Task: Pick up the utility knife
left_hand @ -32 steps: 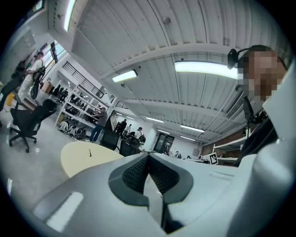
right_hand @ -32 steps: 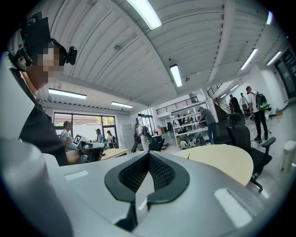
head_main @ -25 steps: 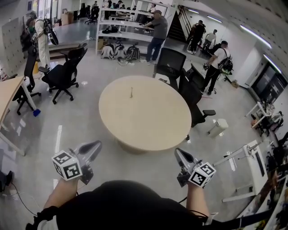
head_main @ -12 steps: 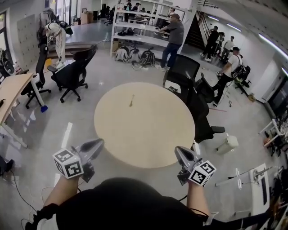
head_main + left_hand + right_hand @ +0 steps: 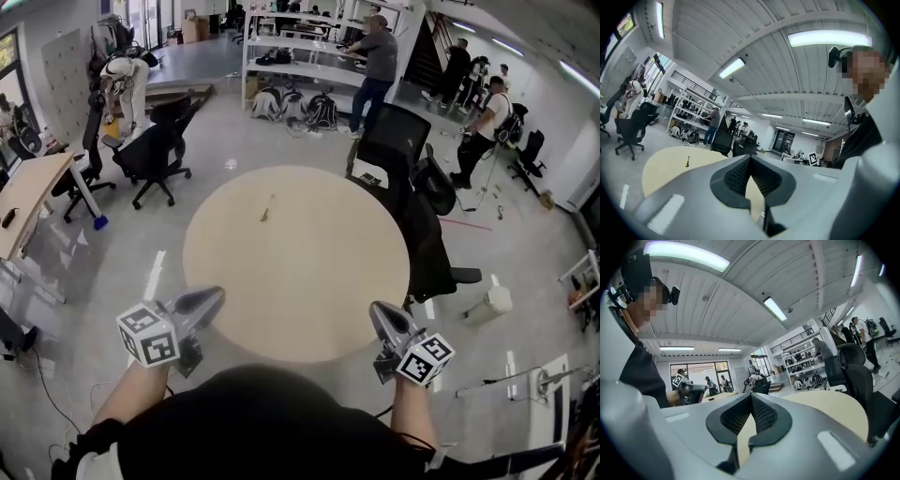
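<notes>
Closer than before, the round counter point(image 5: 309, 272) has been reached, and both tool tips are now held over its near edge. Nearest, the left tool point(image 5: 214, 297) and the right tool point(image 5: 377, 312) are each kept shut tight, with nothing caught between the jaws. Farther off, the small utility knife point(image 5: 266, 215) is seen lying alone on the counter, well apart from both tools, and black chairs point(image 5: 412, 202) are parked behind it.
</notes>
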The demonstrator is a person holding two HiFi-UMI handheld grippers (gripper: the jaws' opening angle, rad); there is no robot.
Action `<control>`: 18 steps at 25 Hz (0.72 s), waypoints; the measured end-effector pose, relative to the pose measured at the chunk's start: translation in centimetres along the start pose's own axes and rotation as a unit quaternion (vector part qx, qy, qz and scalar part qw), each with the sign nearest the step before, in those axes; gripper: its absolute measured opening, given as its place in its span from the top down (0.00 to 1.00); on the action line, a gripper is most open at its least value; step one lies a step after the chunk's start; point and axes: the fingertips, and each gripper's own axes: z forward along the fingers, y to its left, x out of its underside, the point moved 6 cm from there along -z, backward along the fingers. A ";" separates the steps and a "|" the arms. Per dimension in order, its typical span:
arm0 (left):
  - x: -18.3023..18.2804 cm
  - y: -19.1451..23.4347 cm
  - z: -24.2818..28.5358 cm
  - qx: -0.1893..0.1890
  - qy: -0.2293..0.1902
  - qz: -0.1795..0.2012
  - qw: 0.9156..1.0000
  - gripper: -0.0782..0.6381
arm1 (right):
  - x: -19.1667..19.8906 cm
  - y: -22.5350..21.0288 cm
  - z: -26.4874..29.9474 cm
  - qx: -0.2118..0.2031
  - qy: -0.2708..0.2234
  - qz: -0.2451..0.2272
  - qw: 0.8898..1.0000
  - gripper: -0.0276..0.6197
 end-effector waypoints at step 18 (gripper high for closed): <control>-4.2 23.0 13.5 0.091 0.050 -0.046 0.993 0.89 | -0.9 -8.5 17.1 0.107 0.005 0.046 0.993 0.94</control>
